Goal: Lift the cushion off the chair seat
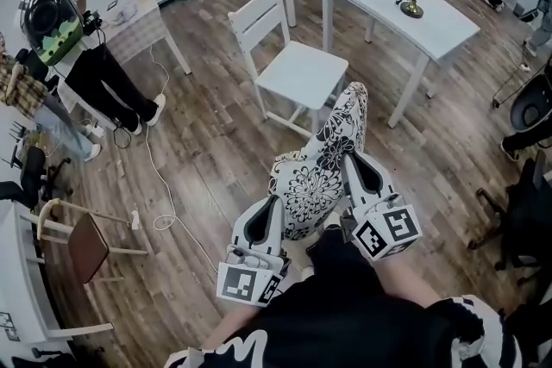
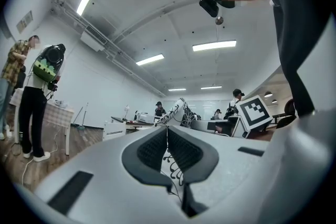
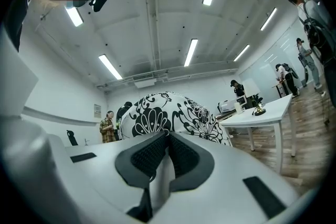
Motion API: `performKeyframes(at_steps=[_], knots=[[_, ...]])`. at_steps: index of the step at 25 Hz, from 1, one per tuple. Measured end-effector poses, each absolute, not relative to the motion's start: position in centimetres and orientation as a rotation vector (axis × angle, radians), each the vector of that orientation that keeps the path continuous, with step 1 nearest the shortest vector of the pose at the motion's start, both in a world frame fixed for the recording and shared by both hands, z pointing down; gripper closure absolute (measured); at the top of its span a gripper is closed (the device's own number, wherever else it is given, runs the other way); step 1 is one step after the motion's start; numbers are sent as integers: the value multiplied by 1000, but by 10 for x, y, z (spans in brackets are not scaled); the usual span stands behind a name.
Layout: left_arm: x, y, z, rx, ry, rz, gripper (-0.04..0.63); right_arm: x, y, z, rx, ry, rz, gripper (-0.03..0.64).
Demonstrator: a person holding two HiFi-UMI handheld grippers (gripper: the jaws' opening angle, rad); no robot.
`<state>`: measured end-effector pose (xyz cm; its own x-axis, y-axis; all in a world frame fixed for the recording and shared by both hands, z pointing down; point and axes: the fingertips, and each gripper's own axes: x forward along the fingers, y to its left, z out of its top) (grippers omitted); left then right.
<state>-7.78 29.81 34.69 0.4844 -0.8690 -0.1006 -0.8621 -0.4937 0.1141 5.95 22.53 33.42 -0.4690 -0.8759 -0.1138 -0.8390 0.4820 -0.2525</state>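
Note:
The black-and-white floral cushion [image 1: 321, 170] hangs in the air in front of me, held by both grippers and apart from the white chair [image 1: 297, 73], whose seat is bare. My left gripper [image 1: 273, 202] is shut on the cushion's lower left edge, and patterned fabric [image 2: 178, 113] shows between its pads [image 2: 152, 147]. My right gripper [image 1: 352, 159] is shut on the right edge. In the right gripper view the cushion [image 3: 168, 113] bulges just beyond the closed jaws of that gripper [image 3: 168, 138].
A white table [image 1: 448, 30] with a small lamp [image 1: 412, 6] stands right of the chair. A person [image 1: 95, 73] stands at the left by a small table, and a cable [image 1: 159, 177] runs across the wooden floor. A stool [image 1: 86, 246] is at the lower left and an office chair [image 1: 526, 211] at the right.

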Motion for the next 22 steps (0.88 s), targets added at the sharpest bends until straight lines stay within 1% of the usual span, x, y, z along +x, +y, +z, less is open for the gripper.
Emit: performKeyframes(at_steps=[7, 22], knots=[[-72, 333, 344, 2689, -1531, -254, 589, 64, 266, 340, -1485, 2514, -235, 583], [-70, 329, 342, 2658, -1514, -287, 589, 68, 273, 334, -1501, 2553, -195, 583]])
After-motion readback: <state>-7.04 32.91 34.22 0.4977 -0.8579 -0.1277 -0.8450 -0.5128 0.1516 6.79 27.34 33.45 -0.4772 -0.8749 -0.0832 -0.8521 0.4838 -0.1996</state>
